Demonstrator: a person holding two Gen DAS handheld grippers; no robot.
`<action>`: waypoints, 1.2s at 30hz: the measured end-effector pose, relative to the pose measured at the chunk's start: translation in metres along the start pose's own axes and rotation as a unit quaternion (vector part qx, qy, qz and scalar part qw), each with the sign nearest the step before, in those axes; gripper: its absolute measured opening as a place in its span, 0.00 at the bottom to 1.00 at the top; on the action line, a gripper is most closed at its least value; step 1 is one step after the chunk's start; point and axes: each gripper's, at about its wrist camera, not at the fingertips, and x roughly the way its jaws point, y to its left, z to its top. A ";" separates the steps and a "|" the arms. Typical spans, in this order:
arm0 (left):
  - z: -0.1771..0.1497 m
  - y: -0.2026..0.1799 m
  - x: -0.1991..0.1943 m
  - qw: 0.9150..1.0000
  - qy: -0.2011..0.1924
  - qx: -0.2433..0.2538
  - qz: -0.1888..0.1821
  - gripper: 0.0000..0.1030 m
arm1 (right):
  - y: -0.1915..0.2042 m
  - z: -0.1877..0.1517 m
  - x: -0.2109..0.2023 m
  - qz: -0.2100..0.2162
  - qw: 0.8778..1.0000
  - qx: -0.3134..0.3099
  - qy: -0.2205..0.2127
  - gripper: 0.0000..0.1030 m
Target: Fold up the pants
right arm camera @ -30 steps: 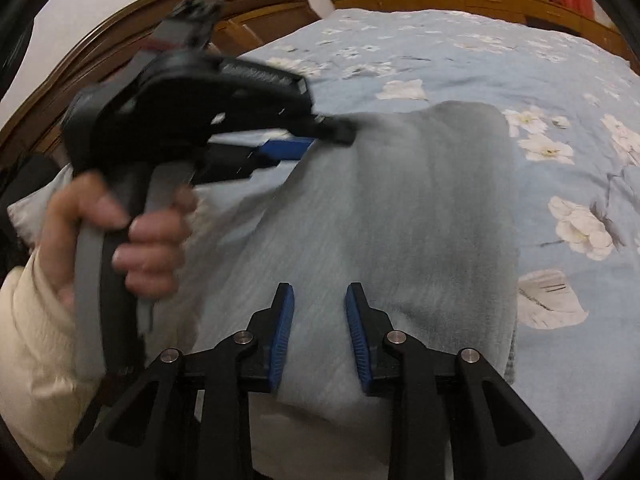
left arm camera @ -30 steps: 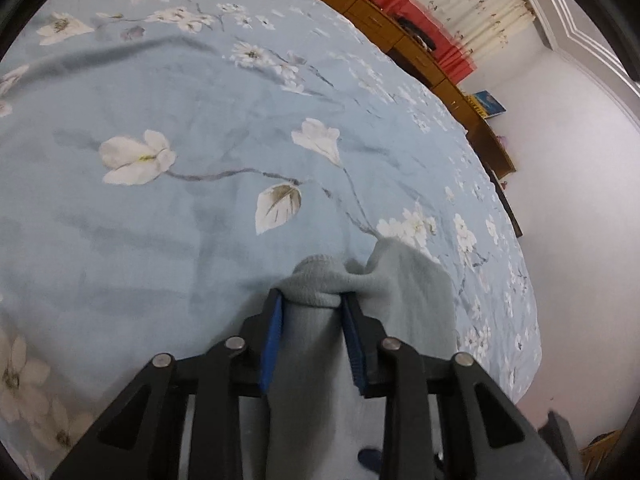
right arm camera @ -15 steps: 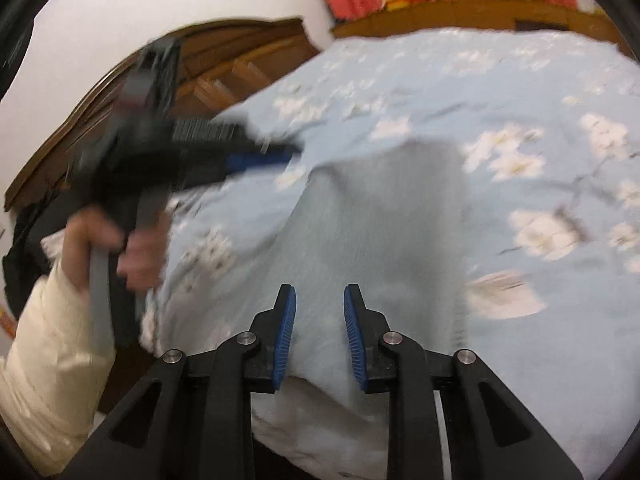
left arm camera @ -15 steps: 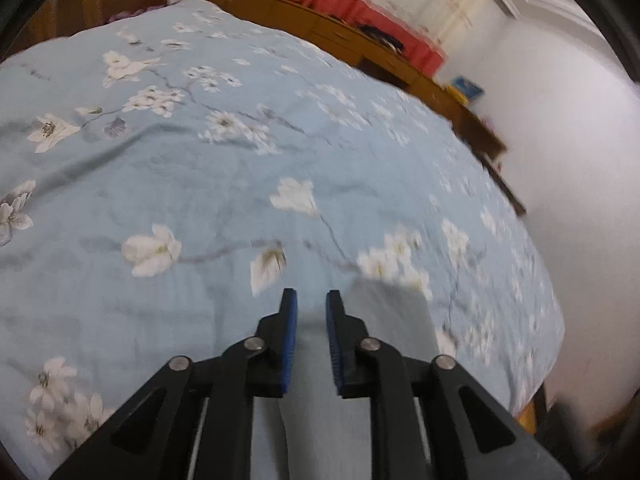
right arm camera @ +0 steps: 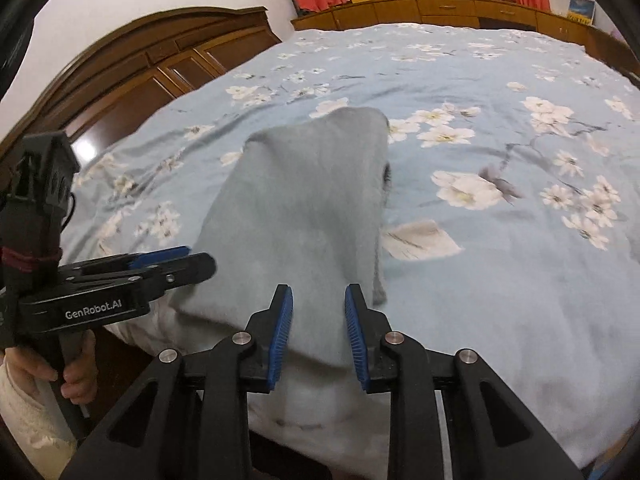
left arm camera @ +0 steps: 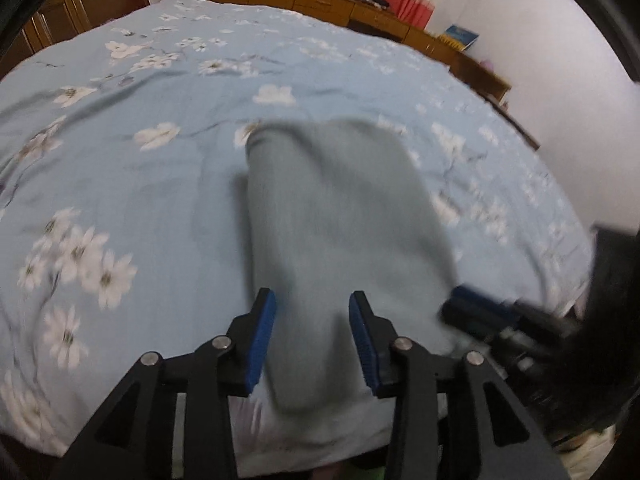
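A: Where are the pants (left arm camera: 336, 216)?

B: Lying folded on the bed (left arm camera: 140, 200), a grey-blue oblong near its front edge. The near end reaches almost to the edge, and the far end points toward the low cabinets (right arm camera: 440, 6) beyond the bed.

A: And the left gripper (left arm camera: 312, 336)?

B: It hangs over the near end of the pants, tilted down. Its jaws have just been opening and stand apart, with the cloth below them and nothing pinched between the blue pads (left arm camera: 262, 336).

A: The right gripper (right arm camera: 318, 332)?

B: Also over the near end of the pants, jaws spread part way. The cloth shows through the gap, but the pads do not press on it.

A: Do they touch each other?

B: No. From the right wrist view the left gripper (right arm camera: 172, 260) sits beside the pants on their headboard (right arm camera: 140, 60) side, held by a hand (right arm camera: 76, 372) in a cream sleeve (right arm camera: 28, 412).
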 end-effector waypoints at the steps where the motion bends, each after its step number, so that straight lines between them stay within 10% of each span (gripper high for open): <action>1: -0.007 0.001 -0.001 1.000 -0.001 -0.002 0.008 0.44 | 0.000 -0.004 -0.002 -0.022 1.000 -0.004 0.005 0.30; 7: -0.031 0.008 -0.014 0.999 -0.014 -0.039 0.009 0.55 | -0.010 -0.021 -0.012 -0.028 0.999 0.036 0.017 0.35; 14: -0.053 -0.011 -0.023 0.998 -0.031 -0.018 0.045 0.74 | -0.004 -0.030 -0.018 -0.060 0.997 0.037 0.009 0.63; 23: -0.067 -0.031 0.008 0.992 -0.023 0.020 0.121 0.90 | -0.005 -0.048 0.019 -0.109 0.991 0.030 0.070 0.65; 36: -0.071 -0.027 0.020 0.992 -0.025 0.001 0.125 1.00 | -0.002 -0.054 0.028 -0.116 0.991 0.009 0.060 0.75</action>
